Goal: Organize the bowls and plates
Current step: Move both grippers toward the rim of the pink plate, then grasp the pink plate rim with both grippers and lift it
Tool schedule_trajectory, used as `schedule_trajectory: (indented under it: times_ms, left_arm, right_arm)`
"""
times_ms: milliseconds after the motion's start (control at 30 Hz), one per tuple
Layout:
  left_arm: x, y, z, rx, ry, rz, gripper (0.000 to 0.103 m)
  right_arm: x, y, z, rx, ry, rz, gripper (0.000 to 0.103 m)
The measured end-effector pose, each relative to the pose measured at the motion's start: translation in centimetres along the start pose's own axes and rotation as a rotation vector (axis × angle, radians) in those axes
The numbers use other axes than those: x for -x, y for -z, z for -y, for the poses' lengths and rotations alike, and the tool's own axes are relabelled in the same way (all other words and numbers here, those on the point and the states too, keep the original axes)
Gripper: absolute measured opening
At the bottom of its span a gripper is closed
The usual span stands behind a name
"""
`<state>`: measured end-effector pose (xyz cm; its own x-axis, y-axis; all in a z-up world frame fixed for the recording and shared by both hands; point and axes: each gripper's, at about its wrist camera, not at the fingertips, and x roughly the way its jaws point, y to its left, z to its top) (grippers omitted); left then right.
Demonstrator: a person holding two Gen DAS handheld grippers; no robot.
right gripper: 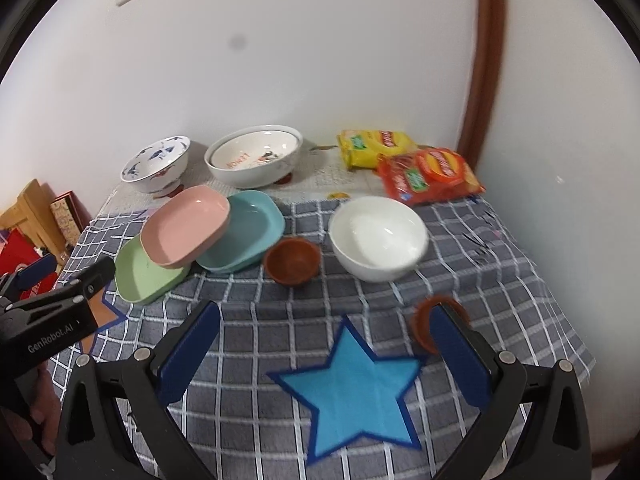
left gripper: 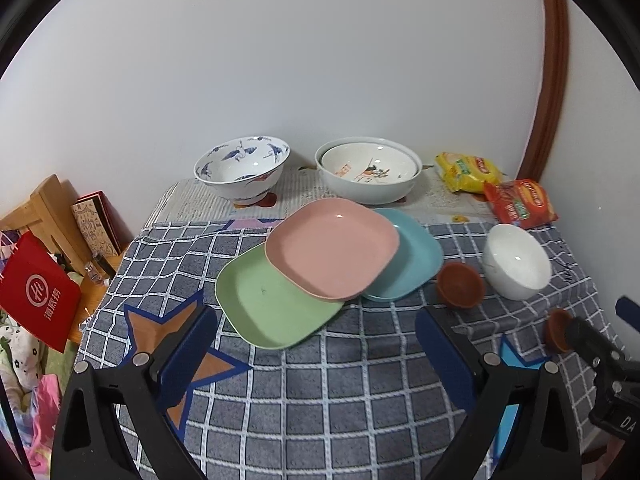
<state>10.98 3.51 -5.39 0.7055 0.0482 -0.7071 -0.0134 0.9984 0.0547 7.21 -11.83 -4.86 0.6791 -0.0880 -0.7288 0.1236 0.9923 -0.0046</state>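
Note:
A pink plate (left gripper: 332, 248) lies across a green plate (left gripper: 272, 308) and a blue plate (left gripper: 412, 256) on the checked cloth. A white bowl (left gripper: 516, 260), a small brown bowl (left gripper: 460, 284) and a second brown bowl (left gripper: 558, 330) sit to the right. A blue-patterned bowl (left gripper: 242, 168) and nested white bowls (left gripper: 368, 174) stand at the back. My left gripper (left gripper: 316, 344) is open, just in front of the green plate. My right gripper (right gripper: 324, 344) is open above the blue star (right gripper: 352, 396); its right finger hides part of a brown bowl (right gripper: 424, 320).
Yellow (left gripper: 466, 172) and red snack packs (left gripper: 520, 202) lie at the back right by the wall. An orange star (left gripper: 168, 344) marks the cloth at front left. A wooden shelf (left gripper: 44, 212) with a red bag (left gripper: 36, 288) stands left of the table.

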Motion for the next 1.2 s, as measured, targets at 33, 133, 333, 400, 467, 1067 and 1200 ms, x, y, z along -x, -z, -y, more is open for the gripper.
schedule_trajectory:
  times_ms: [33, 133, 333, 400, 467, 1067, 1200]
  left_arm:
    - [-0.5, -0.2, -0.2, 0.003, -0.003, -0.004, 0.099]
    - [-2.1, -0.5, -0.9, 0.022, -0.009, -0.018, 0.097]
    - [-5.5, -1.1, -2.4, 0.067, -0.017, -0.052, 0.090]
    - [-6.7, -1.3, -2.9, 0.090, 0.002, -0.073, 0.089]
    - [-7.7, -1.5, -3.3, 0.108, 0.012, -0.089, 0.082]
    - [-14.8, -2.8, -3.1, 0.152, 0.082, -0.183, 0.058]
    - [-15.4, -3.0, -3.1, 0.146, 0.078, -0.190, 0.054]
  right_arm:
    - [-0.6, -0.4, -0.3, 0.010, -0.014, 0.003, 0.102]
    - [-2.1, -1.4, -1.2, 0.030, -0.031, 0.012, 0.099]
    - [-5.2, -3.8, -3.7, 0.122, -0.078, 0.035, 0.090]
    - [-6.5, -4.5, -4.6, 0.157, -0.094, 0.042, 0.085]
    - [-7.8, -5.0, -5.3, 0.173, -0.115, 0.038, 0.080]
    - [-17.5, -8.1, -8.9, 0.261, -0.269, -0.015, 0.056]
    - [-18.9, -8.6, -9.5, 0.270, -0.304, -0.026, 0.052]
